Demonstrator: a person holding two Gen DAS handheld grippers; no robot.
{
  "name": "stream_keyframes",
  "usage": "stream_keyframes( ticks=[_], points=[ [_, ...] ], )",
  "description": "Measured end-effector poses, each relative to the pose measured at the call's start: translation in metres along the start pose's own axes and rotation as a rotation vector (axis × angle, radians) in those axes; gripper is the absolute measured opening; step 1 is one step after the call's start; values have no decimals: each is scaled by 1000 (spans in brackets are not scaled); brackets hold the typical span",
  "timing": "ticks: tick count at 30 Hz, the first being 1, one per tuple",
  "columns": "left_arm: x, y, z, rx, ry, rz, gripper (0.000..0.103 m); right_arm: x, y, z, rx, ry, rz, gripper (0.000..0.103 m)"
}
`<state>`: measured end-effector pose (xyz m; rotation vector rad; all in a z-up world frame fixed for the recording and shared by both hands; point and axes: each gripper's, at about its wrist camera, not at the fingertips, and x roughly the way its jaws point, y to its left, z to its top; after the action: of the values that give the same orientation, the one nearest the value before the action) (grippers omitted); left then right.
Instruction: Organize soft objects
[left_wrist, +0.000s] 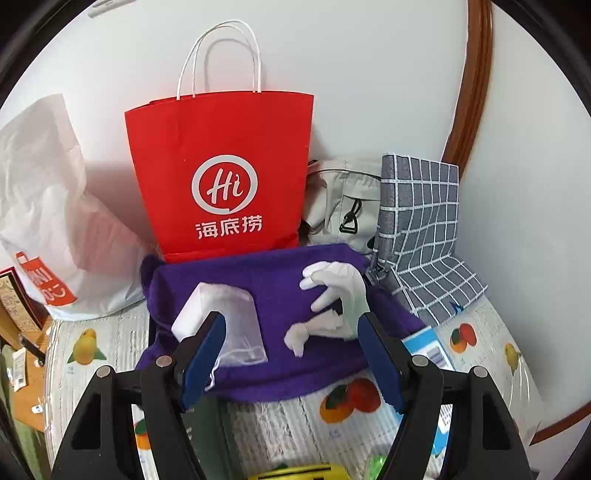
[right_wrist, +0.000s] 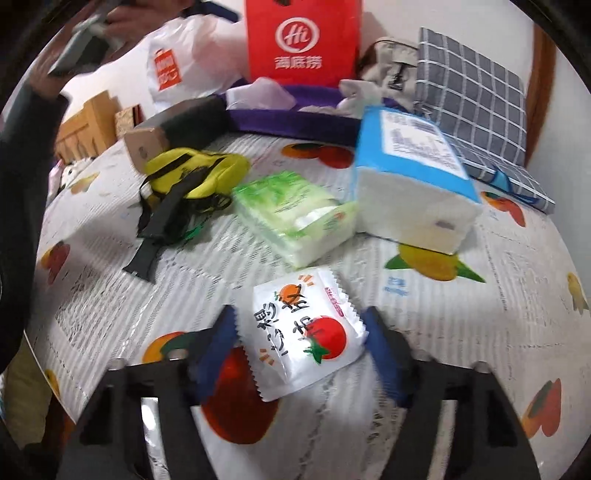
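White packet (right_wrist: 301, 334) blurred between right claw's (right_wrist: 299, 341) fingers — contact unclear; left claw (left_wrist: 291, 345) spread.

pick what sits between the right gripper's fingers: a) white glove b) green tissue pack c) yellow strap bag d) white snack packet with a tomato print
d: in the right wrist view the white snack packet with the tomato print lies between the blue pads of the right gripper, while the green tissue pack sits farther off on the fruit-print tablecloth.
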<state>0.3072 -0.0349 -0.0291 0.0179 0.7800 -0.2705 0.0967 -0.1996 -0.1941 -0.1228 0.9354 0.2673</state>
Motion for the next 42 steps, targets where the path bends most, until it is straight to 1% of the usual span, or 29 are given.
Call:
stream_keyframes(
  ticks=[1, 3, 4, 6, 8, 9, 10, 13, 17, 19, 21, 23, 25, 27, 29, 31, 32, 33, 34, 36, 37, 38, 39, 40, 41, 42],
  points=[
    [-3, 0, -3, 3, -2, -2, 72, 0, -2, 1, 10, -6, 2, 52],
    [-9, 0, -14, 13, 4, 2, 72, 0, -6, 2, 22, -11, 0, 50],
    [-11, 2, -23, 18, 14, 12, 72, 0, -6, 3, 23, -15, -2, 46],
    [-13, 5, -36, 19, 34, 27, 72, 0, -4, 4, 20, -21, -16, 45],
    [-14, 11, -54, 11, 65, 37, 72, 0, -1, 3, 14, -25, -24, 42],
    [-15, 14, -64, 6, 82, 40, 72, -4, 4, 0, -14, -33, -22, 36],
    [-15, 15, -70, 4, 93, 43, 72, -4, 4, 0, -14, -33, -22, 33],
    [-19, 15, -95, 25, 126, 46, 72, -8, 9, -5, -18, -42, -25, 32],
    [-25, 10, -131, 60, 153, 82, 72, -11, 7, -8, 21, -44, -8, 30],
    [-25, 11, -143, 51, 168, 89, 72, -15, 6, -10, 38, -45, -3, 28],
    [-24, 13, -156, 17, 188, 68, 72, -16, 6, -11, 38, -46, -4, 25],
    [-26, 13, -168, -18, 202, 6, 72, -21, 5, -14, 44, -45, -18, 25],
    [-30, 10, -174, -45, 199, -33, 72, -21, 2, -16, 59, -42, -24, 25],
    [-35, 1, -181, -46, 188, -68, 71, -21, -1, -18, 71, -42, -23, 24],
    [-34, -13, -186, -12, 190, -68, 71, -21, -4, -19, 82, -44, -17, 23],
    [-28, -25, -190, 23, 204, -49, 67, -22, -5, -20, 84, -48, -22, 20],
    [-24, -29, -192, 34, 213, -44, 61, -22, -5, -20, 84, -48, -22, 20],
    [-19, -31, -193, 41, 225, -41, 60, -24, -8, -22, 89, -53, -22, 18],
    [-12, -33, -196, 38, 245, -34, 60, -25, -9, -23, 93, -55, -21, 17],
    [-3, -33, -200, 31, 263, -11, 53, -25, -11, -24, 98, -55, -20, 16],
    [2, -32, -202, 30, 273, 5, 52, -27, -15, -26, 106, -55, -20, 16],
    [4, -31, -203, 27, 270, 19, 47, -27, -15, -26, 106, -55, -20, 16],
    [3, -30, -203, 22, 255, 21, 35, -27, -17, -26, 109, -55, -21, 17],
    [2, -28, -203, 15, 250, 7, 26, -29, -22, -28, 117, -53, -18, 18],
    [1, -25, -203, -13, 262, -20, 22, -29, -22, -28, 117, -53, -18, 19],
    [1, -23, -203, -25, 266, -28, 21, -30, -24, -29, 117, -54, -15, 21]
  ],
)
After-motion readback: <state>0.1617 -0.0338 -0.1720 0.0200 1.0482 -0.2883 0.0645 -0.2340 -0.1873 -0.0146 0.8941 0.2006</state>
